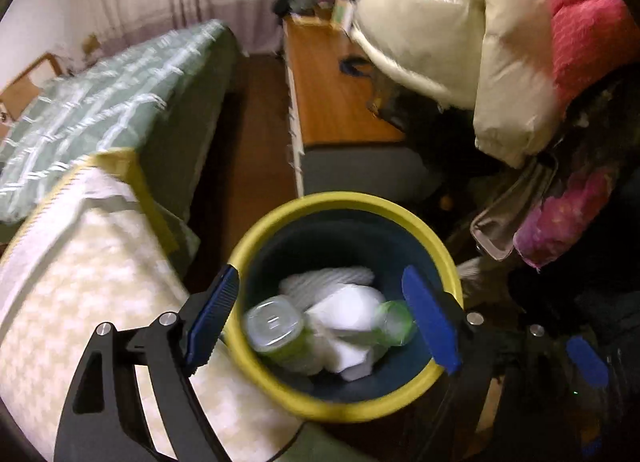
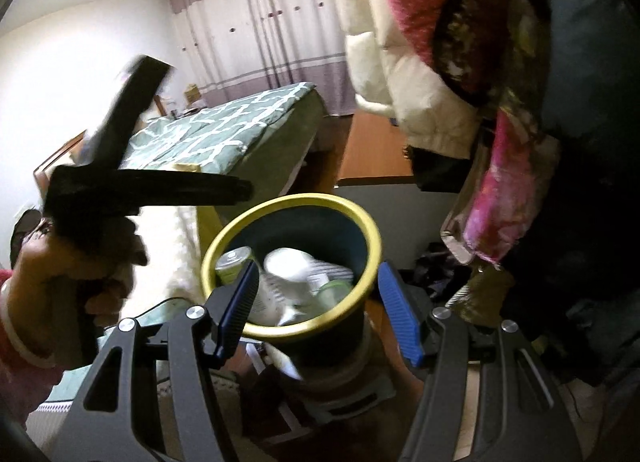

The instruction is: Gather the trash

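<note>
Only the right wrist view shows a person's hand (image 2: 68, 274) gripping the left tool. Below both, a round yellow-rimmed dark bin (image 1: 416, 218) holds white crumpled paper (image 1: 352, 310) and green-labelled clear plastic bottles (image 1: 280, 330). The left tongs (image 1: 324, 322) gape wide above its mouth, empty; the right tongs (image 2: 320, 310) stand half open, straddling the bin, holding nothing.

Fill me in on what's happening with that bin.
A person holding a gripper in each hand is collecting trash in a bedroom. The left gripper hangs open over the yellow-rimmed bin, nothing between its fingers. The bin holds crumpled white paper and clear plastic containers. The right gripper straddles the bin's near side; whether it grips is unclear.
</note>
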### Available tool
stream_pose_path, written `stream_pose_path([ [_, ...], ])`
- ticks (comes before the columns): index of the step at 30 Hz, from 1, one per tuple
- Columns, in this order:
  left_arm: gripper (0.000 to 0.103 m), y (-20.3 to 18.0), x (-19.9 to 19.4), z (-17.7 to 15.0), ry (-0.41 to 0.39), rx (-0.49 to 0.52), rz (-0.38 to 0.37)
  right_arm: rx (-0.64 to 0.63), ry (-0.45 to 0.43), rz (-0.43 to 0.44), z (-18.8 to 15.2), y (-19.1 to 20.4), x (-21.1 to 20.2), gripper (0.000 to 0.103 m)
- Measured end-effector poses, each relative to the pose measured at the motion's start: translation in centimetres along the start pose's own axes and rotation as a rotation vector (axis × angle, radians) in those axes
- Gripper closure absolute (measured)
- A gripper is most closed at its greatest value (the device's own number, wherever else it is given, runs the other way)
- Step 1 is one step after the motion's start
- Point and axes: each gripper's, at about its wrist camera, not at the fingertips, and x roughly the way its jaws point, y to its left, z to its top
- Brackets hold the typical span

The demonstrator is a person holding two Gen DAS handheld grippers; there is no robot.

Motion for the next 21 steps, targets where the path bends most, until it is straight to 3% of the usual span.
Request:
stream_pose_path([
  [4,0.005,2.7,-7.5,-3.7,-0.136,-0.031,0.100,-0.037,0.009,0.063,-0.1,2.3,-0.5,0.044],
  [10,0.005,7.1,-20.0,-12.5,-0.323,-0.137,0.298,-0.114,0.010,0.176,-0.5,6.6,-2.2,0.043],
  [16,0.005,11.8,-28.9,-22.2,-0.404,-0.373,0.423,-0.170,-0.018,0.218,-1.0,9.3,-4.9,0.039],
  [21,0.005,14.0,-33.0,-27.8,-0.426,-0.483,0.507,-0.218,-0.051,0.231,-1.3,10.7,-7.1,0.036],
])
